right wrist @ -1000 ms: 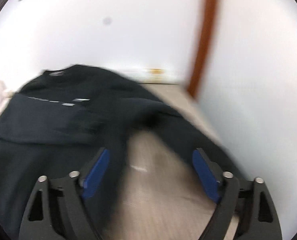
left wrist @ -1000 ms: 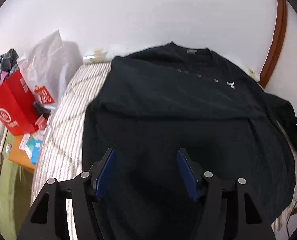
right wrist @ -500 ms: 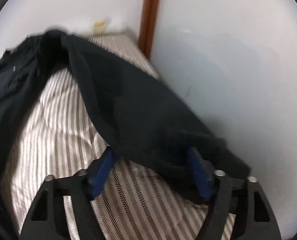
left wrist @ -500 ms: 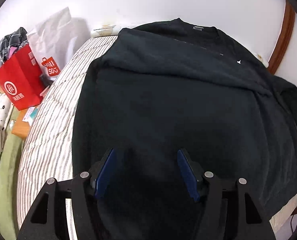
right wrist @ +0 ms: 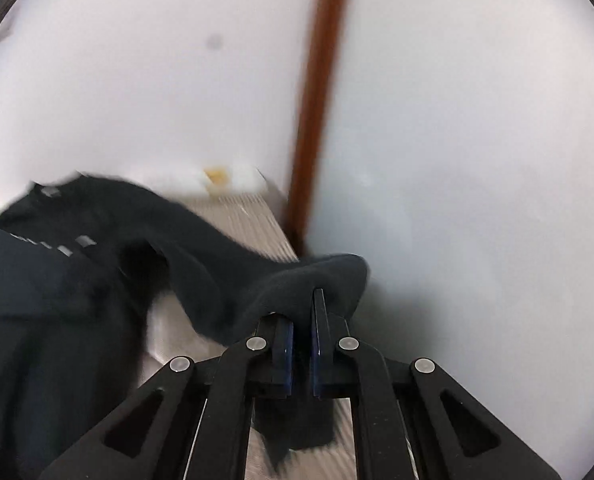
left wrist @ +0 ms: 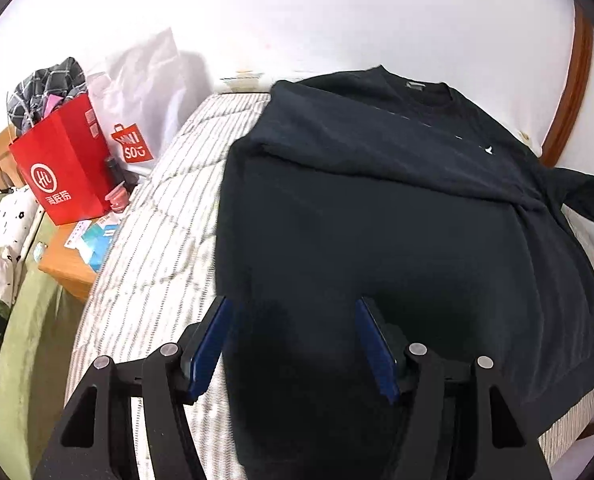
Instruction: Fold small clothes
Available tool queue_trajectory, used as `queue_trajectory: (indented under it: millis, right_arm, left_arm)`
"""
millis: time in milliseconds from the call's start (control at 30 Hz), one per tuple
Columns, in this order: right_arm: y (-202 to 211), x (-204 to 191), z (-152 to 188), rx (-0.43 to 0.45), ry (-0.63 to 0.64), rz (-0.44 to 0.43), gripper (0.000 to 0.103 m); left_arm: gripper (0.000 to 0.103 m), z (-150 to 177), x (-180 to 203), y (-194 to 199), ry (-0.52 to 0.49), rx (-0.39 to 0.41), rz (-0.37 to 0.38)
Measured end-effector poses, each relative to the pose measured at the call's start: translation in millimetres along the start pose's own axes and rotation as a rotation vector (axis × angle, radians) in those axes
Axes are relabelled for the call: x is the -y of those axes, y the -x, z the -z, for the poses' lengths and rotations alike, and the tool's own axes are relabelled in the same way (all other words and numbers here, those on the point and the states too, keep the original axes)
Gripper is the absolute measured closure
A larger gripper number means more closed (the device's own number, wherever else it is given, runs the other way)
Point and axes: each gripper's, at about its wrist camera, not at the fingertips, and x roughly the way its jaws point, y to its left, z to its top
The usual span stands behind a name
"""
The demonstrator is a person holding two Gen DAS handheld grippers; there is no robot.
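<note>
A black long-sleeved shirt (left wrist: 397,232) lies spread on a striped bed (left wrist: 165,232), collar toward the far wall, its left sleeve folded across the chest. My left gripper (left wrist: 291,320) is open and empty, hovering over the shirt's lower left hem. My right gripper (right wrist: 301,312) is shut on the end of the shirt's right sleeve (right wrist: 297,280) and holds it raised off the bed beside the right wall. The rest of the shirt (right wrist: 37,288) lies to its left.
A red paper bag (left wrist: 63,172) and a white plastic bag (left wrist: 145,92) stand left of the bed on a wooden side table (left wrist: 67,264). A white wall with a brown wooden trim (right wrist: 317,100) runs close along the bed's right side.
My right gripper has closed on the right sleeve's end and lifted it off the bed. My left gripper has shifted a little toward the shirt's left edge, still open.
</note>
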Motion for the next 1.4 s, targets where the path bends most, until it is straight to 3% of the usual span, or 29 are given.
queue_trajectory:
  millis: [167,300,433,567,633,767,800,867,933,967,1200,1300,1400]
  right_arm:
    - [31,-79,-50,0.072,0.063,-0.120,0.097]
    - [46,-167,-78,0.112,0.129,-0.223,0.097]
    - [65,-245,-84,0.130,0.201,-0.333,0.097]
    - [61,-336,-67,0.161,0.369,-0.391,0.096]
    - [43,-373,-54,0.129,0.431,-0.395,0.096]
    - [-10,-421,-33,-0.051,0.455,-0.387,0.096]
    - [-18,-425,-28,-0.083,0.454,-0.386,0.094]
    - [-28,-423,-19,-0.131,0.459,-0.389,0.074]
    - [-34,-406,-12,-0.135,0.442,-0.400,0.024]
    - [-34,-400,-10,-0.131,0.438,-0.400,0.019]
    - [9,-331,-10,-0.066,0.389,-0.489,0.018]
    - [23,-290,-1,-0.014,0.363,-0.481,0.017]
    - [13,-255,10,-0.030,0.288,-0.439,0.017]
  left_arm:
    - [0.041,4,-19,-3,0.015,0.000,0.012]
    - [0.041,9,-38,-5,0.044,0.004,0.030]
    - [0.040,12,-50,-5,0.049,0.016,0.043]
    - [0.036,14,-55,-7,0.032,0.026,0.017]
    - [0.036,15,-56,-9,0.031,0.006,0.031]
    - [0.035,17,-57,-7,0.014,0.005,0.033]
    - [0.034,17,-56,-7,0.004,0.003,0.029]
    - [0.034,17,-54,-8,-0.012,-0.012,0.023]
    - [0.034,17,-52,-7,-0.026,-0.023,0.019]
    - [0.034,17,-51,-6,-0.029,-0.022,0.022]
    - [0.034,11,-18,-3,-0.058,-0.018,0.058]
    - [0.034,4,13,1,-0.096,-0.007,0.099]
    - [0.034,-7,47,0,-0.147,0.000,0.126]
